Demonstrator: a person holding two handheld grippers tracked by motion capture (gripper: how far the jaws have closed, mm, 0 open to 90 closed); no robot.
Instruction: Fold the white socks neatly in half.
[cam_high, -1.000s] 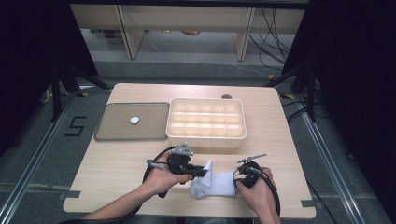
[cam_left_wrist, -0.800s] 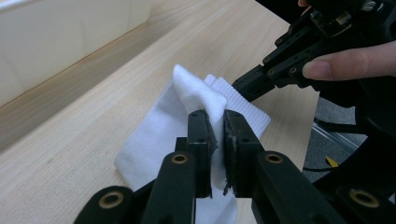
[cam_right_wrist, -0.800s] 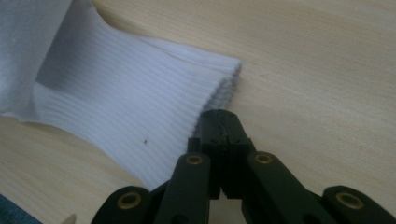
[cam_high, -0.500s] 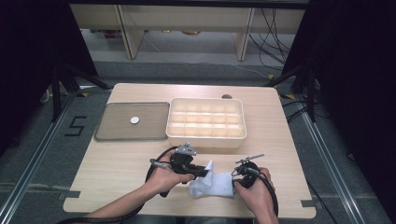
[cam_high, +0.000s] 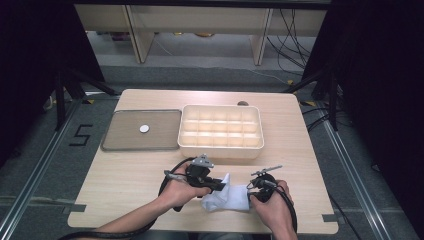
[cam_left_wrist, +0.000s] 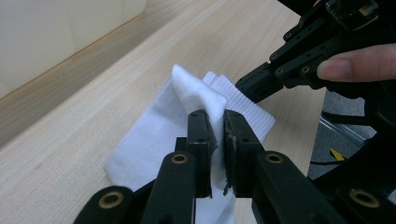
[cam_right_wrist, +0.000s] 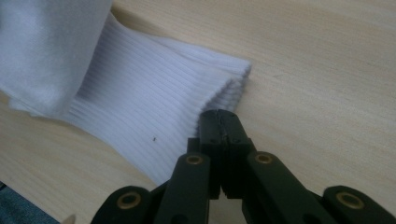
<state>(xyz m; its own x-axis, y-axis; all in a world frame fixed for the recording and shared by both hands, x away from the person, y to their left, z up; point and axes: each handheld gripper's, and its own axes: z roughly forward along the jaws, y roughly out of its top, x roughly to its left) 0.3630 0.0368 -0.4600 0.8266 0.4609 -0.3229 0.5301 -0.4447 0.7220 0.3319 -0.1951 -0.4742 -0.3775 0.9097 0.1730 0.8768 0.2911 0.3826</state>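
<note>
Pinching a raised fold of the white sock (cam_left_wrist: 196, 95), your left gripper (cam_left_wrist: 215, 122) clamped the fabric between its jaws. Your right gripper (cam_right_wrist: 219, 122) sat clenched tight at the sock's ribbed cuff (cam_right_wrist: 154, 112). The sock lay on the wooden table (cam_high: 125, 175), near its front edge.

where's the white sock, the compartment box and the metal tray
white sock (cam_left_wrist: 154, 126), left gripper view, flat foot part
compartment box (cam_high: 220, 149), high view, near wall
metal tray (cam_high: 120, 147), high view, near rim

Grey floor (cam_high: 45, 165) with dark curtains (cam_high: 30, 60) flanking pale shelving (cam_high: 200, 20).
</note>
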